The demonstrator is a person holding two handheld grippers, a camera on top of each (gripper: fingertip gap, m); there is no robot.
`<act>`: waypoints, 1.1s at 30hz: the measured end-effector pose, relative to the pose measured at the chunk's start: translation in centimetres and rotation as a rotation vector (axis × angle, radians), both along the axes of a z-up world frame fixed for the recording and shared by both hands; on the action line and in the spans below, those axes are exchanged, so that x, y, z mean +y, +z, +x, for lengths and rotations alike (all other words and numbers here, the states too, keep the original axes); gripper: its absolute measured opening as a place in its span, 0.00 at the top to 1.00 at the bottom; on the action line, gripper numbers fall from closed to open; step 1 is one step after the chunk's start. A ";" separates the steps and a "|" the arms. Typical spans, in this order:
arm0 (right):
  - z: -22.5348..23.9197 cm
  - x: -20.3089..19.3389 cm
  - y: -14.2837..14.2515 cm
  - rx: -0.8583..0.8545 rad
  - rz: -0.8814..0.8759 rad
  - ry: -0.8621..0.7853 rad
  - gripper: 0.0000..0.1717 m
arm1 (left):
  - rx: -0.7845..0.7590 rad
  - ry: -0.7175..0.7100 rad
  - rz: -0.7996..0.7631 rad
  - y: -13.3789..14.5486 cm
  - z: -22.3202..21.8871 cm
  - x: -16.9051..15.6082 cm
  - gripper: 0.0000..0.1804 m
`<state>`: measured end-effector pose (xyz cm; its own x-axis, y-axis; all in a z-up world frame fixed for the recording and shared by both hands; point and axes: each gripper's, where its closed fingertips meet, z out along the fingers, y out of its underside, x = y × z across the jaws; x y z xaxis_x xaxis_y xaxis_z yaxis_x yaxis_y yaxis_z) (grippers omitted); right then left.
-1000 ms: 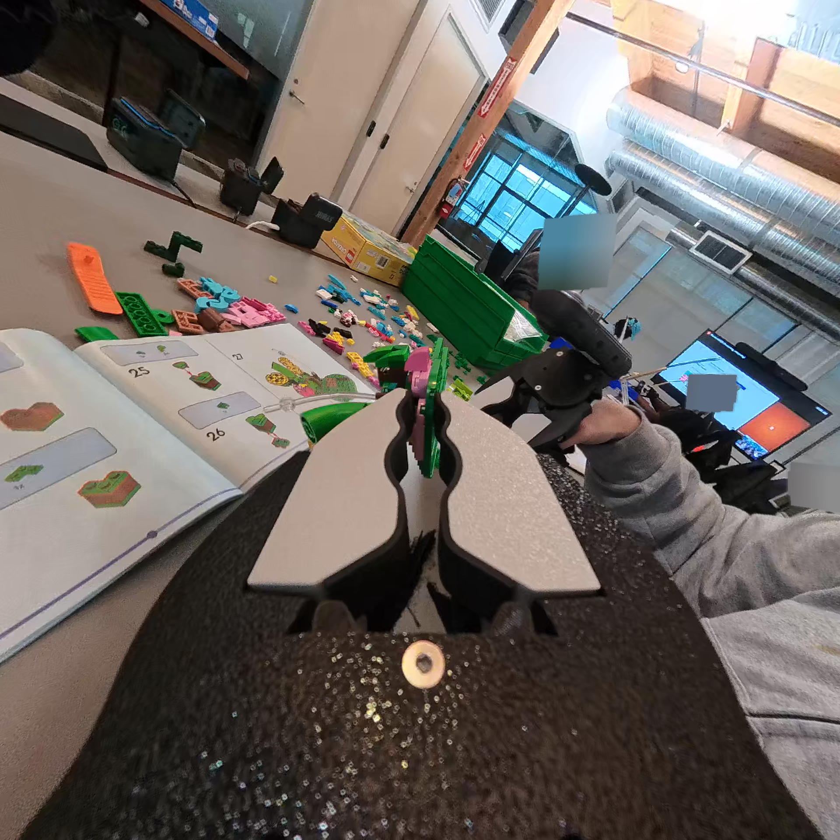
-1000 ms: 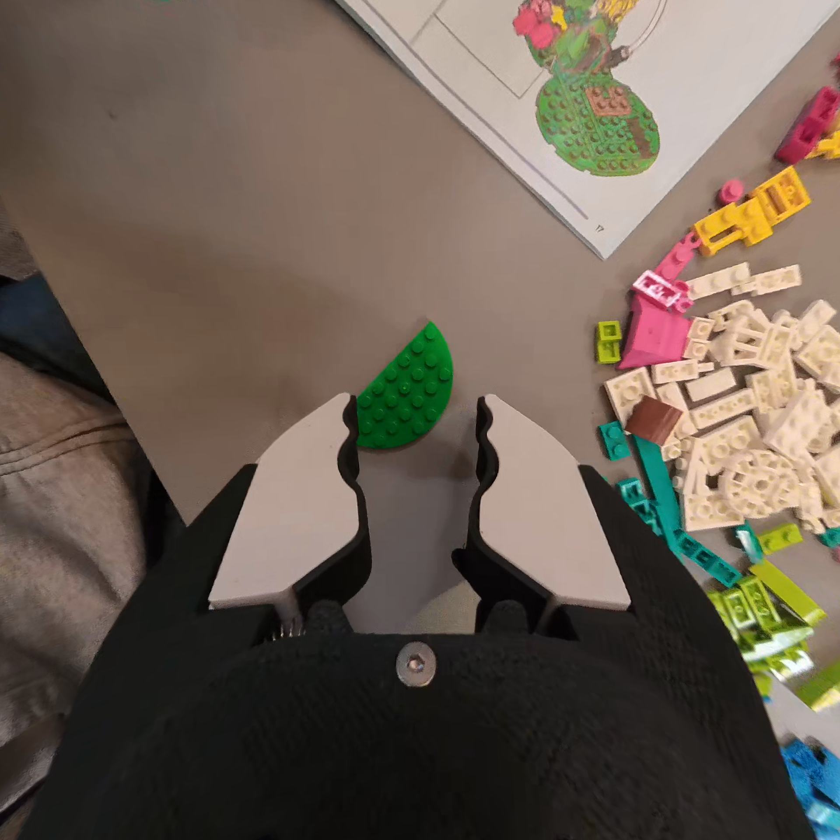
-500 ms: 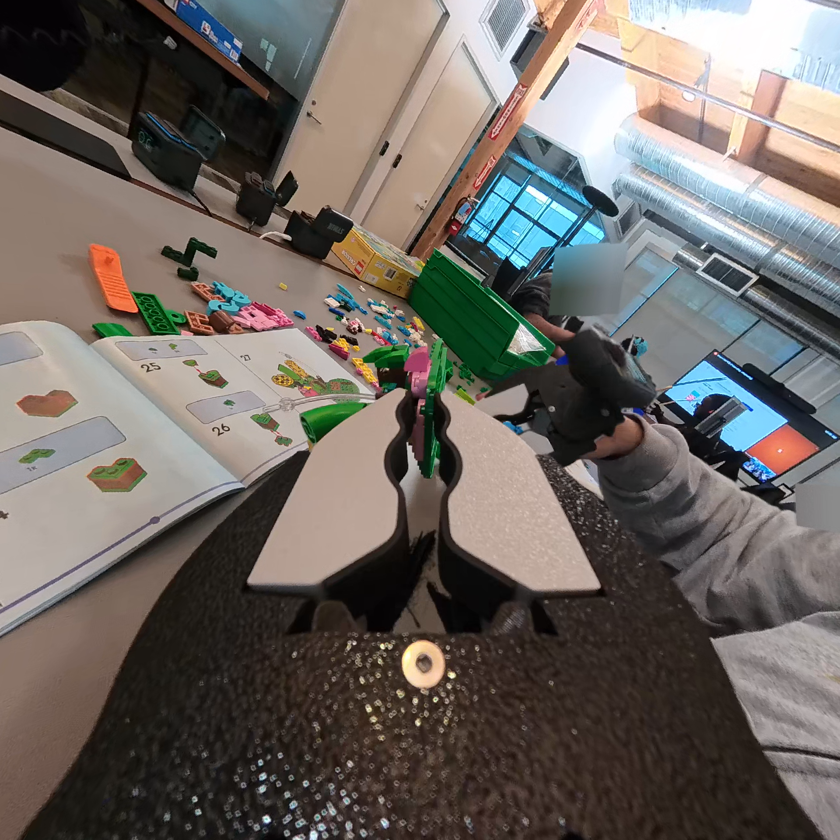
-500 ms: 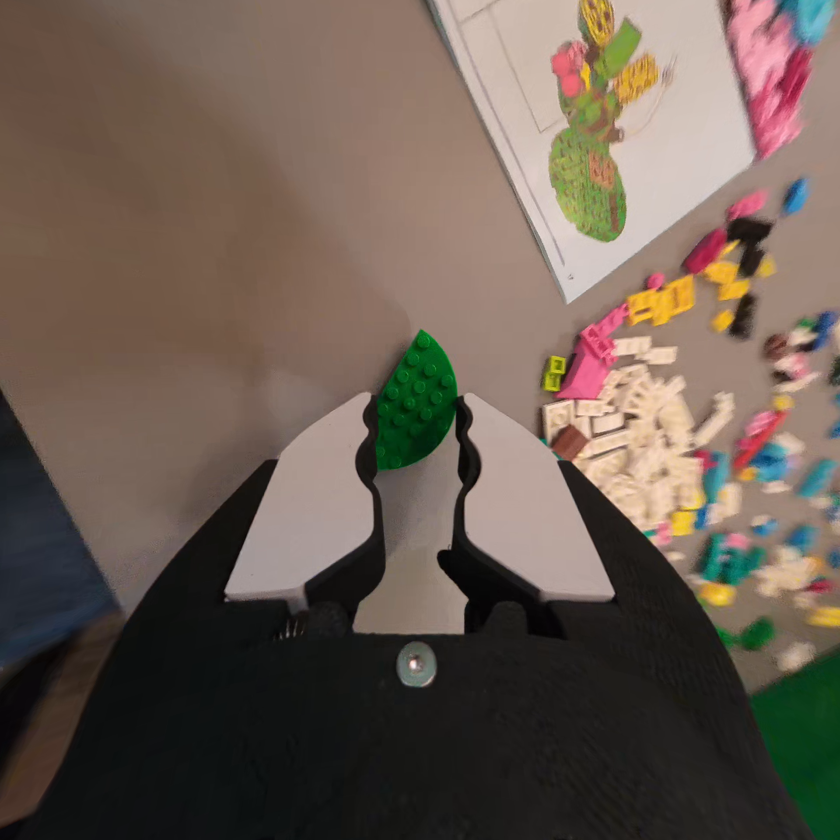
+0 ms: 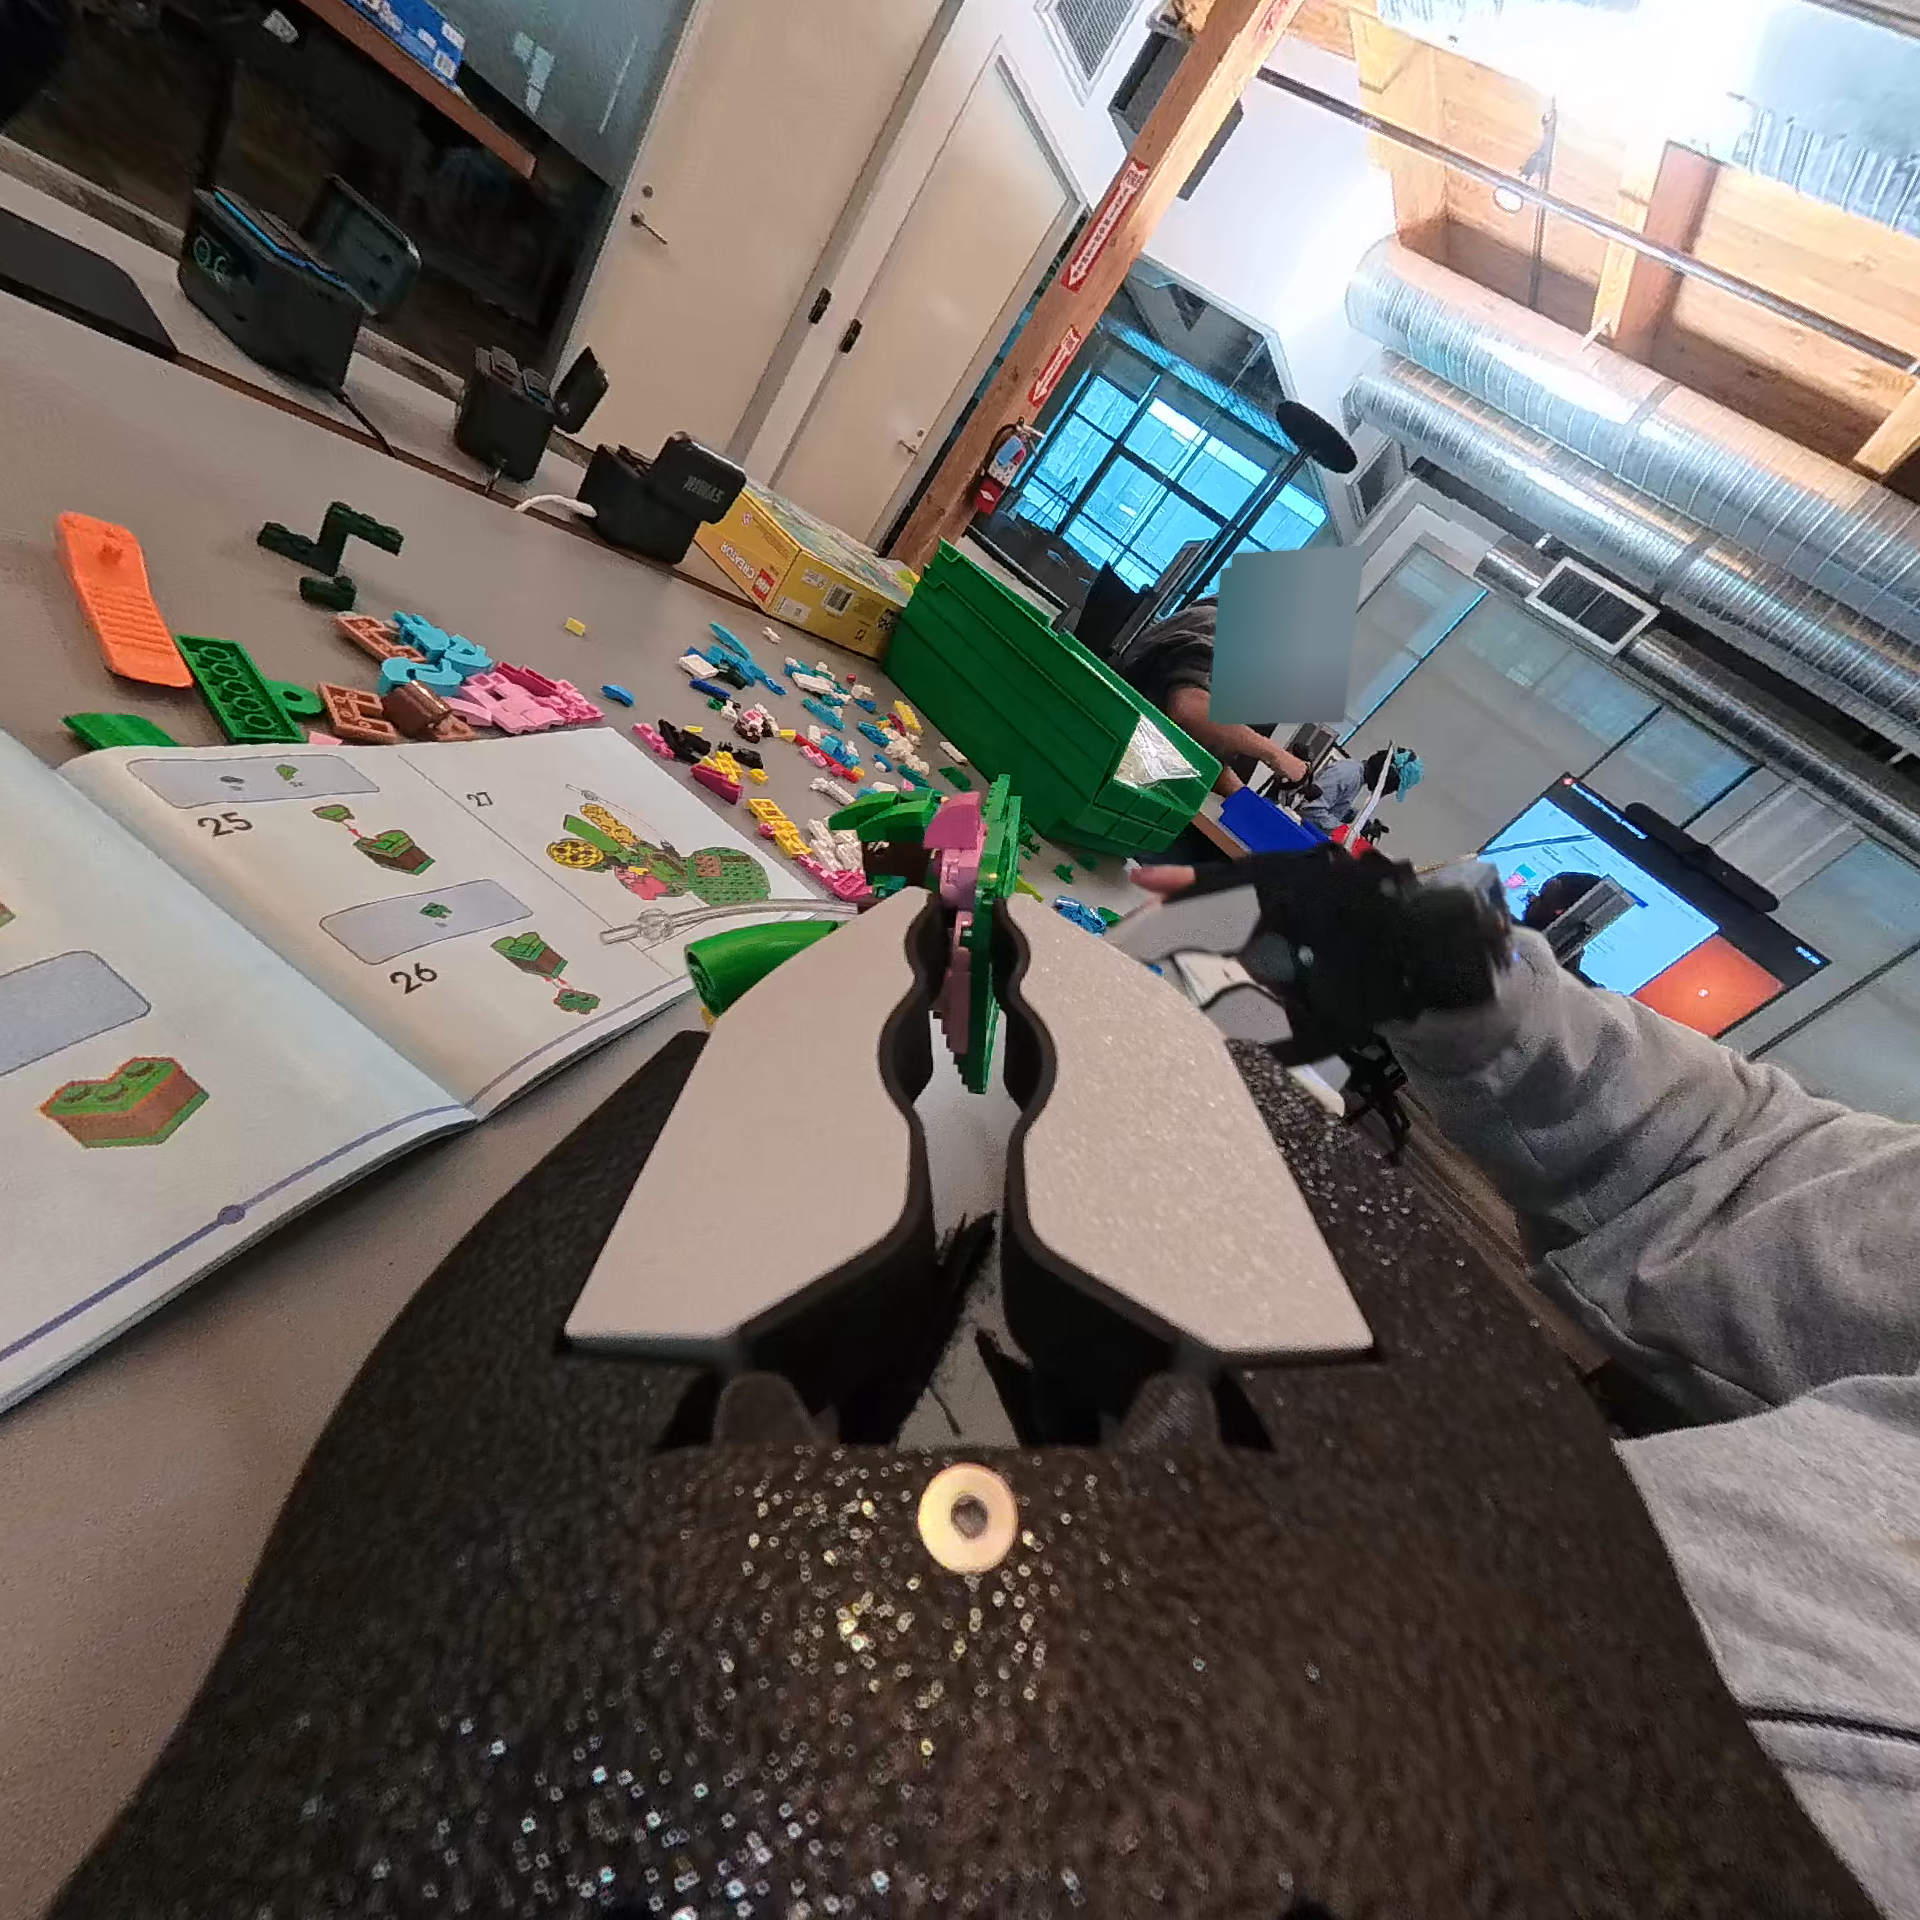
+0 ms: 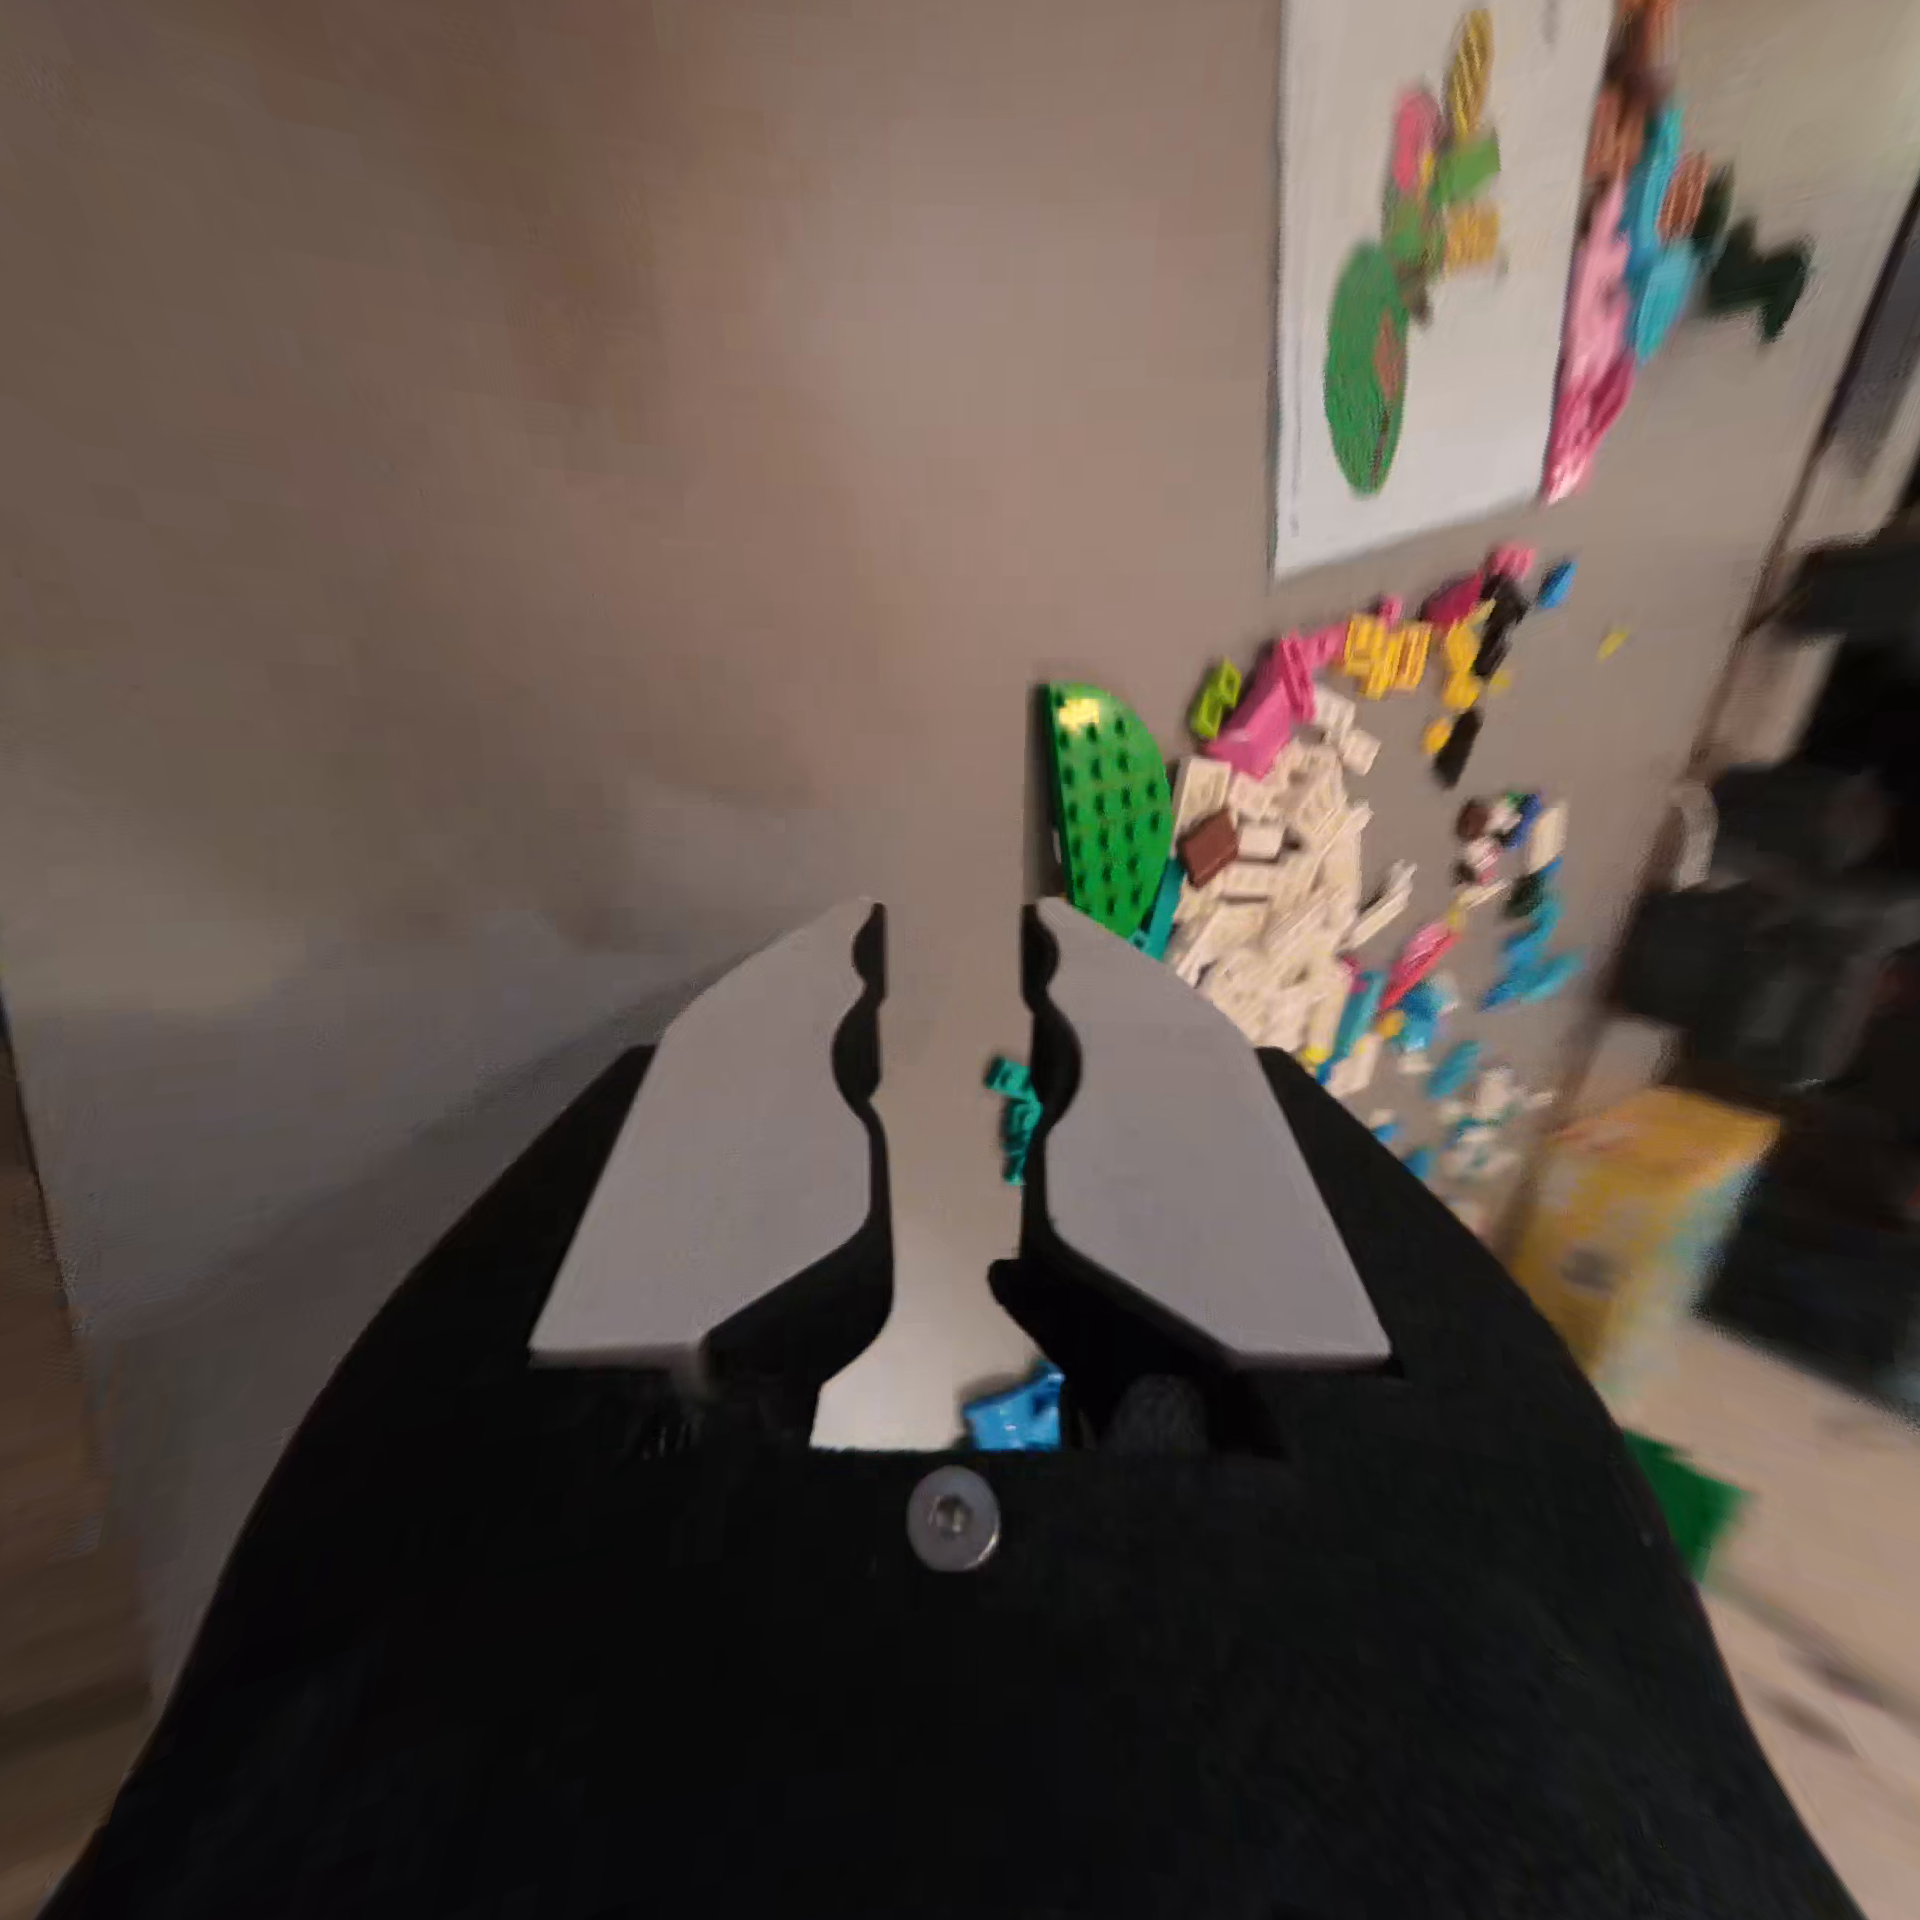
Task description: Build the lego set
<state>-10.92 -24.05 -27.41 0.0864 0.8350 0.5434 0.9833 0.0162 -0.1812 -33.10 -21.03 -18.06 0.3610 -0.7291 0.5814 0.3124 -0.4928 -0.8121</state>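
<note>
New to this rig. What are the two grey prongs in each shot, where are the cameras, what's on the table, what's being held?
No robot arm: a person holds a two-finger gripper in each hand, each with a camera looking along its grey fingers. The left gripper is clamped on a green and pink brick assembly, above an open instruction booklet on the grey table. Loose bricks and a green bin lie beyond. The right view is blurred: the right gripper is open and empty; a green half-round plate lies past its right fingertip, beside white bricks.

Glossy plastic bricks (image 5: 790,748), matt paper booklet (image 5: 312,935), smooth grey tabletop (image 5: 208,488)
</note>
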 end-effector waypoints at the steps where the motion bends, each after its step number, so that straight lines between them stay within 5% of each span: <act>1: 0.5 0.5 0.2 0.061 -0.056 -0.051 0.82 | 0.002 -0.002 0.003 0.0 0.1 -0.1 0.96; 5: 1.8 3.2 -0.1 0.293 -0.294 -0.249 0.77 | 0.010 -0.011 0.013 0.0 0.5 -0.3 0.96; 8: 2.1 4.4 -1.0 0.273 -0.317 -0.221 0.78 | 0.016 -0.020 0.014 -0.1 0.8 -0.5 0.96; 12: 0.9 4.5 -1.7 0.407 -0.516 -0.370 0.79 | 0.015 -0.029 0.012 -0.1 0.9 -0.6 0.96; 17: 1.8 5.2 -2.4 0.341 -0.544 -0.488 0.85 | 0.016 -0.038 0.016 -0.1 0.9 -0.6 0.96; 27: 0.5 5.3 -1.3 0.280 -0.344 -0.316 0.95 | 0.018 -0.039 0.007 -0.4 0.9 -0.5 0.96; 33: 0.0 5.3 1.7 0.125 0.062 -0.038 0.96 | 0.015 -0.028 -0.011 -0.7 0.9 -0.4 0.96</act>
<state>-10.97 -18.76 -25.69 0.1876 0.7952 0.5766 0.9533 -0.0060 -0.3019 -32.18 -21.42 -18.78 0.3490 -0.7330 0.5838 0.2859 -0.5100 -0.8113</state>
